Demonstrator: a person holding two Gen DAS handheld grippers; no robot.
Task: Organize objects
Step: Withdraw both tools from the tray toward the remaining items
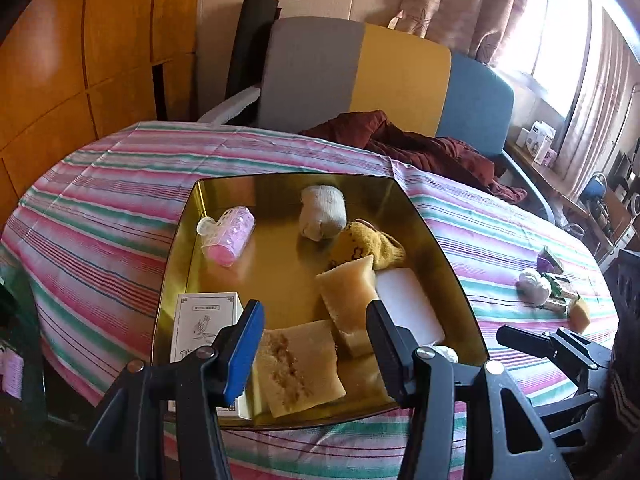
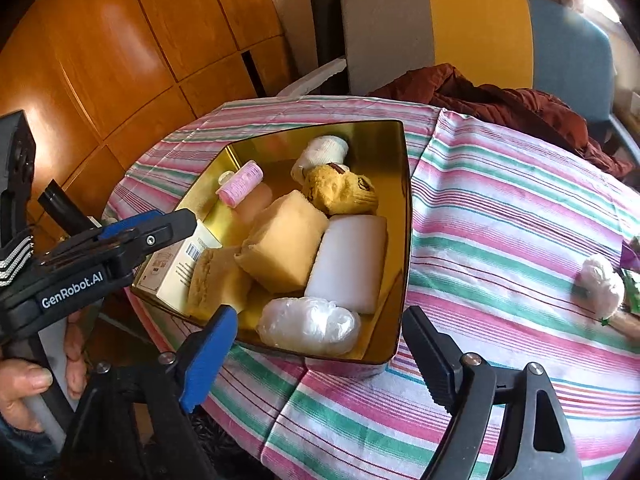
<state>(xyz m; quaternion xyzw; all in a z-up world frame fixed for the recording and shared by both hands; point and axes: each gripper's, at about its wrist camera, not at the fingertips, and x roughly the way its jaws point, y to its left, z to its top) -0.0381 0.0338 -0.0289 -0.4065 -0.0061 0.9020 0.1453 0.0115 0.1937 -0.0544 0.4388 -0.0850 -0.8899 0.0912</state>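
A gold tin tray [image 1: 180, 240] [image 2: 404, 216] sits on the striped tablecloth. It holds a pink hair roller [image 1: 230, 236] [image 2: 240, 184], a white sock roll [image 1: 322, 210] [image 2: 324, 152], a yellow sock [image 1: 368, 244] [image 2: 340, 192], tan sponges [image 1: 348, 292] [image 2: 284, 248], a white foam block [image 1: 408, 304] [image 2: 348, 264], a white box [image 1: 200, 320] [image 2: 172, 276] and a clear plastic bag [image 2: 308, 326]. My left gripper [image 1: 316, 340] is open and empty above the tray's near edge; it also shows in the right wrist view [image 2: 176, 224]. My right gripper [image 2: 320, 364] is open and empty over the tray's near corner.
A white bundle [image 1: 534, 286] [image 2: 602, 286], a purple and green packet [image 1: 550, 260] and a small yellow sponge [image 1: 580, 312] lie on the cloth to the right. A dark red garment [image 1: 420, 144] lies on a multicolour chair [image 1: 400, 80] behind the table. Wooden cabinets stand left.
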